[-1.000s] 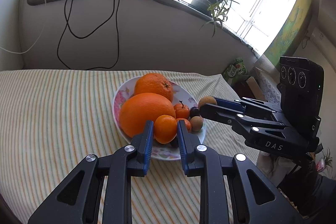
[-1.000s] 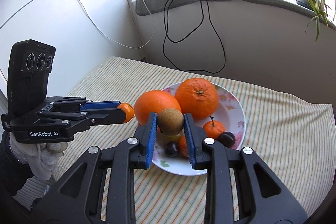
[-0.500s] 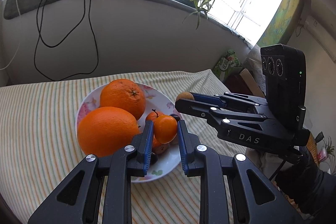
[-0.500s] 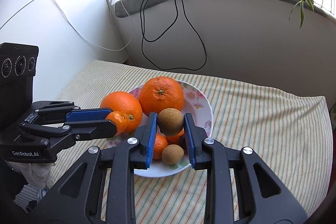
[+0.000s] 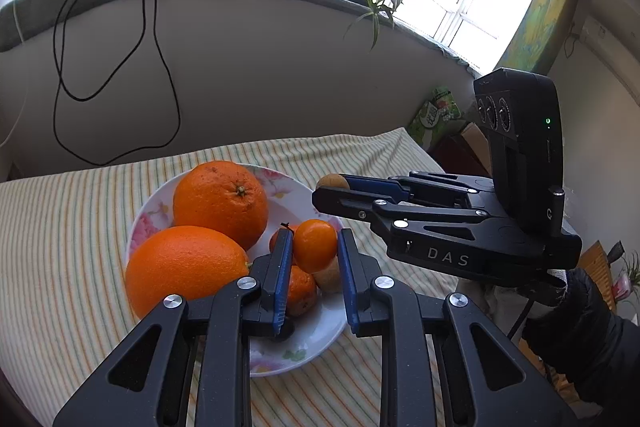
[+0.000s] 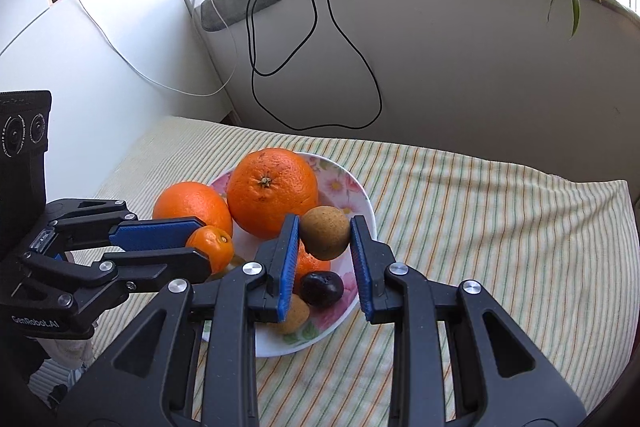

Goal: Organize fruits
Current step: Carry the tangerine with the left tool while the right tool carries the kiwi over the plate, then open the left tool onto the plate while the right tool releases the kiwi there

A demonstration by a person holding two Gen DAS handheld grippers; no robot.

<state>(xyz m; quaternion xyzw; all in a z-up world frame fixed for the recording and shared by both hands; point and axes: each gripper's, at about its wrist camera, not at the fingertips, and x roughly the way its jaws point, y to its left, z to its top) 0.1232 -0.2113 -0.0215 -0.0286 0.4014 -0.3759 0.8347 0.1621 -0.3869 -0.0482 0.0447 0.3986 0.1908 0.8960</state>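
Left wrist view: the left gripper [image 5: 313, 254] clenches a small mandarin [image 5: 315, 245] above the plate [image 5: 298, 351]; right wrist view: the right gripper [image 6: 325, 246] grasps a brown kiwi [image 6: 325, 232] over the plate's near edge; both probably light, soft, best pinched gently across their middles.

Glossy white glazed floral plate [image 5: 160, 205] on matt striped woven cloth [image 5: 60, 227]. Large orange [image 5: 220, 203]: dimpled, faintly shiny peel. Brown round fruit [image 6: 325, 233]: dull, rough skin. Matt black plastic gripper fingers [image 5: 224, 327] with ribbed blue pads [image 5: 283, 275] and bright metal screws [image 5: 246, 282].
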